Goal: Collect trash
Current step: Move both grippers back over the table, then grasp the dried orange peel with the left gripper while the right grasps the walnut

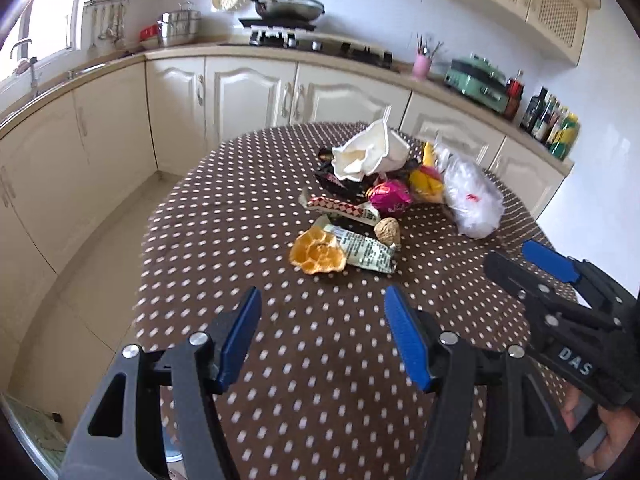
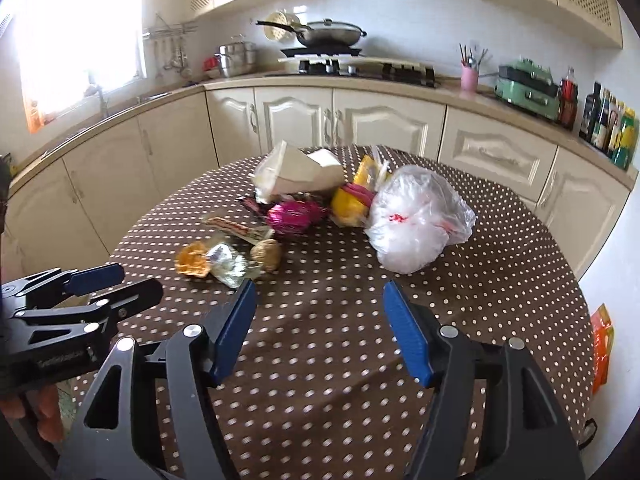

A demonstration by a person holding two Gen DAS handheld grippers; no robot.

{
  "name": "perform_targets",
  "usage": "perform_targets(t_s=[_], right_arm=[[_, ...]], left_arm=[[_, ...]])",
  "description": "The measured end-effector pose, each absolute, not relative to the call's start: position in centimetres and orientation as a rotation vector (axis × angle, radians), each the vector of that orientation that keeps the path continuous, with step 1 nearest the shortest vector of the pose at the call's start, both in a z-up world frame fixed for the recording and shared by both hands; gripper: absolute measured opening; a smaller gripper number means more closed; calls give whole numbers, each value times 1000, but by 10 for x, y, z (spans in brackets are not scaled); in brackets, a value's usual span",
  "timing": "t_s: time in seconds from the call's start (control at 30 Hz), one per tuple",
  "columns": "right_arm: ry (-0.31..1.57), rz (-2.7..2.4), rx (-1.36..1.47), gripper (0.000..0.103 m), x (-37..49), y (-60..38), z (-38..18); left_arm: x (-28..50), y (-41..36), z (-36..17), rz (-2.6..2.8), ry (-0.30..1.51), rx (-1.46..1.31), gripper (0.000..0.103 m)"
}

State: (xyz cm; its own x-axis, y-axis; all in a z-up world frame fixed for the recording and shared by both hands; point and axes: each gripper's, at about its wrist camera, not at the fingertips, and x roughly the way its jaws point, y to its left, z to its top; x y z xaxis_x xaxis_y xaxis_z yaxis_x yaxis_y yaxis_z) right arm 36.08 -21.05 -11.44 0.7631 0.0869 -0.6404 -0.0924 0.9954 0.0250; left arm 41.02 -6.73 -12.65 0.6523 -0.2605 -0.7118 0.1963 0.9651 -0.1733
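Both your grippers, left gripper (image 1: 320, 336) and right gripper (image 2: 320, 332), hung spread and empty over the near tablecloth (image 1: 320, 380). Beyond them lay the trash: a dried orange peel (image 1: 317, 255) looked stiff and brittle, so pinch its rim, while the plastic bag (image 2: 416, 220) looked light, soft and slippery, best gathered at a fold.

A home kitchen before me.
Cream cabinets (image 2: 384, 120) line the counter; a wok (image 2: 330, 34) sits on the stove (image 2: 360, 67), with bottles (image 2: 610, 126) along the wall.
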Motion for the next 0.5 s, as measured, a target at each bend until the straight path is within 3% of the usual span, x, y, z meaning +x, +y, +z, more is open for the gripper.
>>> perform_targets(t_s=[0.33, 0.5], right_arm=[[736, 128, 0, 66, 389, -211, -123], [765, 139, 4, 66, 401, -208, -129]], left_arm=[[459, -81, -146, -227, 888, -90, 62], [467, -79, -152, -205, 899, -77, 41]])
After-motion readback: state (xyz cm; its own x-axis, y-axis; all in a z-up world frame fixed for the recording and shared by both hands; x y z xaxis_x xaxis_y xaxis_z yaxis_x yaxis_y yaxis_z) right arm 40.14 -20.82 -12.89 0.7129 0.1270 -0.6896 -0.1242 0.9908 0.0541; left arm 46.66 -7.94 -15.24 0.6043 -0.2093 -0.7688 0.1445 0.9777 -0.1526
